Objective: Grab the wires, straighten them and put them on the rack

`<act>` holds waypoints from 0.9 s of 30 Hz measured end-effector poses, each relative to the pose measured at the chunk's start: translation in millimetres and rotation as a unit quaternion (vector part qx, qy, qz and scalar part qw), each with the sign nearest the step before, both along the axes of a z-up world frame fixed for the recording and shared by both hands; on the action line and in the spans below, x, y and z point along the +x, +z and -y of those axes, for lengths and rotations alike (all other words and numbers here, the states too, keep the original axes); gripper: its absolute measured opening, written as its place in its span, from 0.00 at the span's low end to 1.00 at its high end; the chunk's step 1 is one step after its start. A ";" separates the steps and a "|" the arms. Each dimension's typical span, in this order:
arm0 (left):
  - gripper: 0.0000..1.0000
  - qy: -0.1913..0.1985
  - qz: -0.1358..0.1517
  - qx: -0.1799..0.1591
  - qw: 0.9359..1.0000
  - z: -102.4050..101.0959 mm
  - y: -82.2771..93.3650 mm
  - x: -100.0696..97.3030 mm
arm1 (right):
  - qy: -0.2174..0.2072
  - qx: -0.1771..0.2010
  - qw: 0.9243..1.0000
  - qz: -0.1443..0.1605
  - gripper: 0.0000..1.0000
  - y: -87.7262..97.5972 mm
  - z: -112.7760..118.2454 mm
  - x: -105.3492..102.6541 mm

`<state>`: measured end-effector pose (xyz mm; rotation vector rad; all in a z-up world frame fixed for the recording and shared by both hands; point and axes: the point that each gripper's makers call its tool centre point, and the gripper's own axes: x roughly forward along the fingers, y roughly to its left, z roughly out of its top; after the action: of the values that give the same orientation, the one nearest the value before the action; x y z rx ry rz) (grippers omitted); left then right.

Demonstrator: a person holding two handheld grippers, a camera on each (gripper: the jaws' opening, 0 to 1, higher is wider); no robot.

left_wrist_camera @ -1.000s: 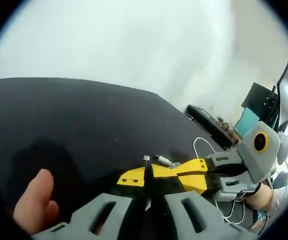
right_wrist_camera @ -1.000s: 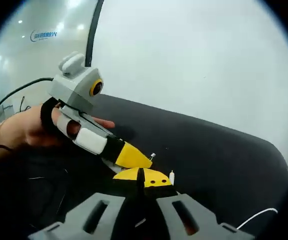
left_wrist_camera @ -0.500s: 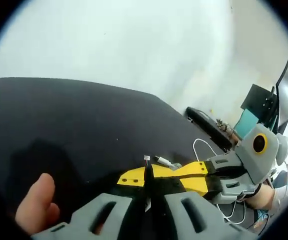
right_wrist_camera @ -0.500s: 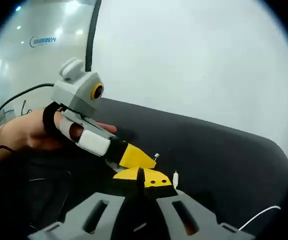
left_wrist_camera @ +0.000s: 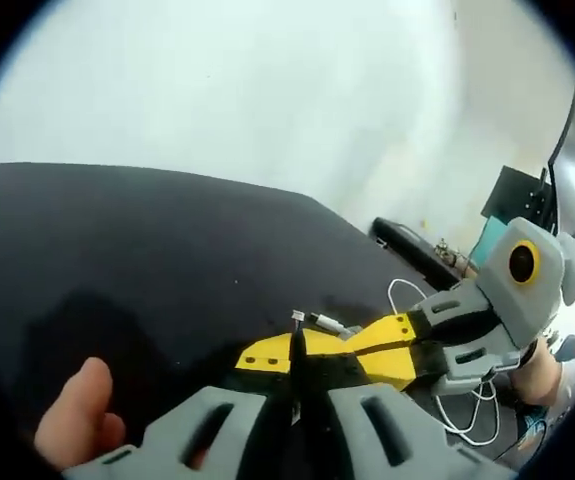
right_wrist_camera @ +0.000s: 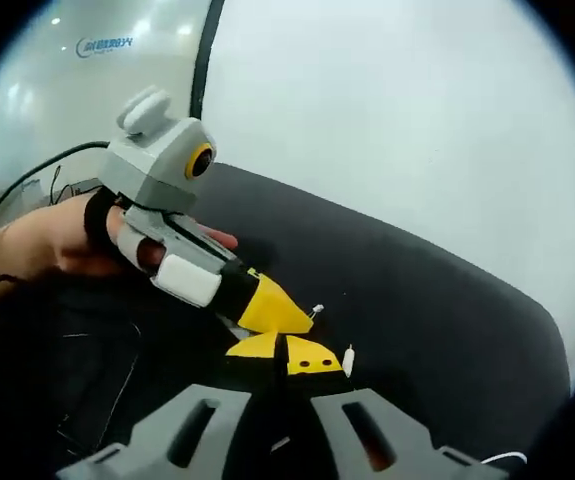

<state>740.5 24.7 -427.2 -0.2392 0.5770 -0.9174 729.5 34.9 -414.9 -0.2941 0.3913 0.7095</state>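
Left gripper view: my left gripper [left_wrist_camera: 295, 362] rises from the bottom centre with its jaws pressed together on a thin wire [left_wrist_camera: 294, 335], whose small plug end pokes out just above the yellow tips. My right gripper [left_wrist_camera: 367, 345] comes in from the right, its yellow jaws also closed and meeting mine at nearly the same spot, with a second little plug [left_wrist_camera: 325, 322] lying just beside them. Both sit low over the black table [left_wrist_camera: 117, 250]. A loop of white cable [left_wrist_camera: 407, 292] trails at the right edge, near a dark box [left_wrist_camera: 412, 245] in the background.

In the right gripper view, my right gripper [right_wrist_camera: 287, 362] is pinched shut at bottom centre, a white plug [right_wrist_camera: 348, 356] sticking out to its right, while my left gripper [right_wrist_camera: 277, 312] reaches in from the left with my hand [right_wrist_camera: 37, 250] behind it.

I judge the step in hand to be the straightening — both grippers hold the same short stretch of wire near its end. To do it well I would keep one pinch firm as an anchor and loosen the other only enough to slide along the wire, pulling level and steady so the kinks run out rather than the plug tearing free. I cannot see a rack — so hanging comes later.
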 end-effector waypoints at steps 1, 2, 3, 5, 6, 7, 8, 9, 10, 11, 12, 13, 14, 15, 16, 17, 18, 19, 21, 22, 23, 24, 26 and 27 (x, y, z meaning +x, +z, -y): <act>0.00 0.000 0.001 0.002 1.000 0.1 -0.1 -0.1 | 0.003 0.000 1.000 0.000 0.00 -0.1 -0.6 -0.5; 0.00 0.000 0.002 0.003 1.000 -0.2 -0.3 -0.1 | 0.006 -0.002 1.000 0.002 0.00 -0.3 -0.9 -0.7; 0.00 0.001 0.005 0.004 1.000 -0.4 -0.3 0.5 | 0.011 -0.014 1.000 0.007 0.00 -0.4 -2.0 -0.5; 0.00 0.001 0.011 0.005 1.000 -1.0 -0.3 0.9 | 0.016 -0.026 1.000 0.006 0.00 -0.4 -3.2 0.2; 0.00 0.002 0.012 0.006 1.000 -1.1 -0.3 1.0 | 0.021 -0.036 0.999 0.004 0.00 -0.9 -3.6 0.3; 0.00 0.003 0.014 0.006 1.000 -1.5 -0.5 1.1 | 0.030 -0.055 0.998 0.005 0.00 -2.0 -3.5 0.0; 0.00 0.005 0.015 0.004 1.000 -2.1 -0.3 0.8 | 0.038 -0.068 0.997 0.000 0.00 -2.6 -4.0 -1.1; 0.00 0.005 0.018 -0.003 1.000 -1.9 0.5 2.0 | 0.038 -0.069 0.997 -0.021 0.00 -3.1 -4.4 -1.6; 0.00 0.010 0.020 -0.009 1.000 -3.2 1.1 2.6 | 0.044 -0.074 0.996 -0.022 0.00 -2.5 -5.1 -0.2; 0.00 0.014 0.018 -0.010 1.000 -3.8 1.5 3.6 | 0.047 -0.078 0.996 -0.025 0.00 -2.9 -5.9 0.4; 0.01 0.020 0.014 -0.015 1.000 -4.5 2.3 4.5 | 0.049 -0.079 0.995 -0.028 0.00 -3.4 -5.7 1.8; 0.01 0.021 0.013 -0.013 1.000 -5.1 1.8 4.8 | 0.053 -0.079 0.995 -0.030 0.00 -3.8 -5.2 1.8; 0.01 0.022 0.015 -0.012 1.000 -5.5 2.0 4.9 | 0.054 -0.075 0.995 -0.037 0.00 -5.0 -4.0 2.2; 0.01 0.021 0.019 -0.010 1.000 -6.3 2.2 5.0 | 0.056 -0.077 0.995 -0.037 0.00 -5.7 -4.7 1.4; 0.02 0.021 0.021 -0.010 1.000 -6.5 2.2 4.3 | 0.054 -0.078 0.995 -0.038 0.00 -6.2 -4.8 1.3; 0.02 0.019 0.024 -0.010 0.999 -6.3 2.6 2.6 | 0.055 -0.095 0.993 -0.034 0.00 -7.3 -4.3 1.4; 0.02 0.018 0.031 -0.008 0.999 -6.4 2.8 1.8 | 0.059 -0.104 0.992 -0.032 0.00 -7.2 -5.9 0.3; 0.02 0.018 0.031 -0.009 0.999 -7.3 2.6 1.3 | 0.057 -0.108 0.992 -0.038 0.00 -6.8 -5.7 -0.7; 0.02 0.018 0.030 -0.012 0.999 -8.2 3.3 0.7 | 0.062 -0.127 0.990 -0.031 0.00 -6.5 -8.1 -2.2; 0.02 0.018 0.034 -0.010 0.999 -8.5 3.2 0.1 | 0.056 -0.117 0.991 -0.036 0.00 -5.5 -6.8 -1.7; 0.02 0.017 0.039 -0.008 0.999 -8.1 3.5 -0.8 | 0.059 -0.110 0.991 -0.037 0.00 -3.9 -5.9 -1.9; 0.02 0.016 0.044 -0.007 0.999 -7.7 3.8 -1.6 | 0.089 -0.106 0.990 -0.041 0.00 -1.7 -7.4 -7.2; 0.02 0.014 0.052 -0.005 0.999 -8.5 3.8 -1.7 | 0.173 -0.214 0.961 0.013 0.00 4.4 8.7 -6.8; 0.02 0.012 0.050 -0.008 0.999 -8.8 3.9 -2.1 | 0.126 -0.218 0.967 0.045 0.00 17.3 18.8 5.9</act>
<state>738.5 33.5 -423.3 -0.2132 0.4735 -0.9055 735.4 16.1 -397.6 -0.8002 0.4263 0.8523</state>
